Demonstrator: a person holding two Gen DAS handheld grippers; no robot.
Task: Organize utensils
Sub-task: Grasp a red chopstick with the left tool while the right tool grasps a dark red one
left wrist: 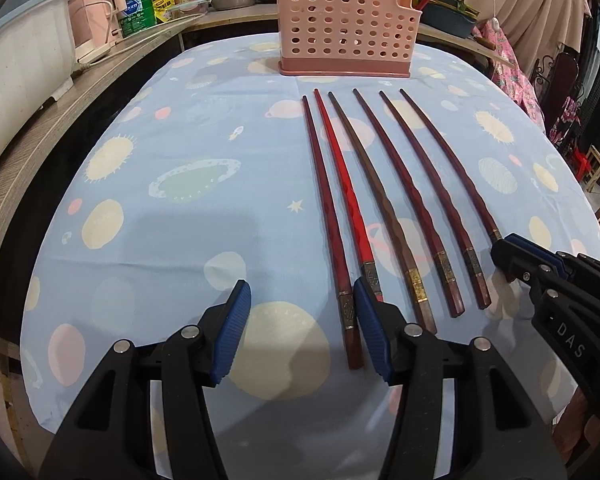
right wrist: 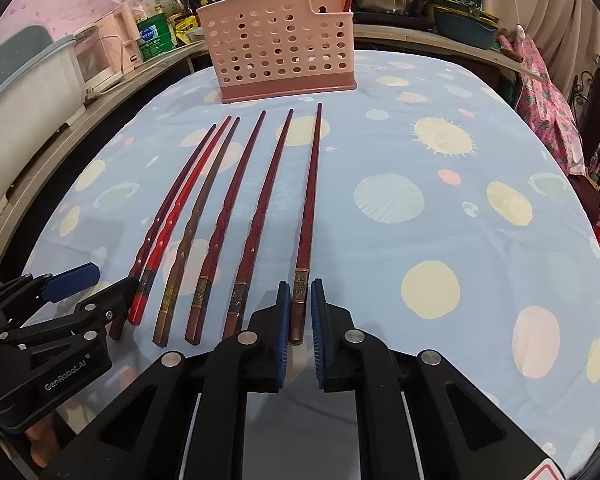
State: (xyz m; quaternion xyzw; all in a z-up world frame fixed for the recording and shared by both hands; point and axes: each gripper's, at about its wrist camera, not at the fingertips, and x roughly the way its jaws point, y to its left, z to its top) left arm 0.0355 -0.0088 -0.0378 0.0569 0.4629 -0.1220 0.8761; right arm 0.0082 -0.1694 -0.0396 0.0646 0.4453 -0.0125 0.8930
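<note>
Six chopsticks lie side by side on the planet-print tablecloth (right wrist: 440, 240), thick ends toward the near edge of the tabletop and tips pointing at the pink perforated utensil holder (right wrist: 280, 44) standing by the far edge. The right gripper (right wrist: 299, 312) has its blue pads on either side of the butt of the rightmost chopstick (right wrist: 310, 200), narrowed almost to touching, though a thin gap on each side suggests it is not yet clamped. The left gripper (left wrist: 300, 332) is spread wide and holding nothing, low over the near edge, with the leftmost chopstick (left wrist: 328, 220) running just inside its right finger (left wrist: 370, 328). To do this pick well, I would close squarely on the decorated band, where the stick is thickest, and lift the butt first so the tapered tip does not drag the cloth or swing into the neighbouring chopstick (right wrist: 260, 216), which lies close on the left. The right half of the tabletop is open cloth, giving plenty of room to lift away and swing toward the holder. The left side is tighter, with the other sticks packed near together and the two grippers not far apart along the near edge.
</note>
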